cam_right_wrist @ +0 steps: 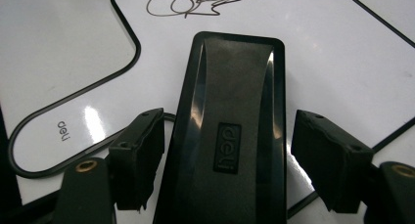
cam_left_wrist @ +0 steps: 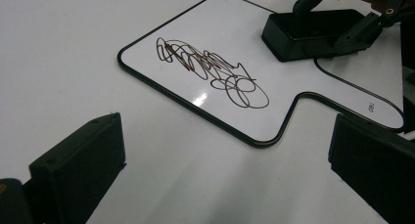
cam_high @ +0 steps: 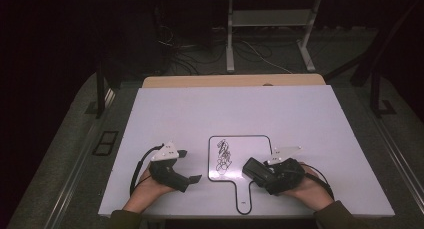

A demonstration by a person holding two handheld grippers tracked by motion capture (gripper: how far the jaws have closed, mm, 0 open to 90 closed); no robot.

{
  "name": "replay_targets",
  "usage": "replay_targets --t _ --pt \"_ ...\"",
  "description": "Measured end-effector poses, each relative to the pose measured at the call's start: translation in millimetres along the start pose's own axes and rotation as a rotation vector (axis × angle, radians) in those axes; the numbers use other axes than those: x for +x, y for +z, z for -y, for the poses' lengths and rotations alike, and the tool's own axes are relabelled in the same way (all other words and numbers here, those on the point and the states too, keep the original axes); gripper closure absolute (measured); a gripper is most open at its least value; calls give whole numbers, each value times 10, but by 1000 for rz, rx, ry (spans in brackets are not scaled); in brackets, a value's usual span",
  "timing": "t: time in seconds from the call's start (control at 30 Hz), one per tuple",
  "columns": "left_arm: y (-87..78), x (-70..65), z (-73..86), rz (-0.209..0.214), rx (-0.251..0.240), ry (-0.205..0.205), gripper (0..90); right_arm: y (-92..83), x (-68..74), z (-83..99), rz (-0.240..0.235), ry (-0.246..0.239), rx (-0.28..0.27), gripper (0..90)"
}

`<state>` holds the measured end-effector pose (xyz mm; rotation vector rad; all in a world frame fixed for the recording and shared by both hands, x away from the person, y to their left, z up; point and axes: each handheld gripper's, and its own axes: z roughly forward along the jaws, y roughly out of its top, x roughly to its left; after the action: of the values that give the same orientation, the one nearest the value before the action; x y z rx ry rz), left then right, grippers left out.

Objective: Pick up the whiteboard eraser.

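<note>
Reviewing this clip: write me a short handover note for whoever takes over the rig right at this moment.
Left gripper: open, holding nothing, resting on the table left of the whiteboard.
Right gripper: jaws either side of the black eraser. A gap shows at each pad, so no grip yet.
Things: the eraser lies on the whiteboard's right part. The scribble sits at the board's middle, clear of the eraser.
Done: eraser reached and straddled.
Left: likely close on the eraser and wipe the scribble. Nothing is wiped so far.
</note>
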<state>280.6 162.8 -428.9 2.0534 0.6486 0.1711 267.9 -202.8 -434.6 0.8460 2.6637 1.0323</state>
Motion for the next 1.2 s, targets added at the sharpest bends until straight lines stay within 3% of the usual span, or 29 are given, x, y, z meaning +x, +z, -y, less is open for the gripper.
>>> replay_targets --t 0.73,1.2 --pt "-5 1 -2 -3 -2 3 0 29 45 22 32 2 25 370" --pt "-9 1 -3 1 -9 -3 0 24 36 19 26 -3 30 379"
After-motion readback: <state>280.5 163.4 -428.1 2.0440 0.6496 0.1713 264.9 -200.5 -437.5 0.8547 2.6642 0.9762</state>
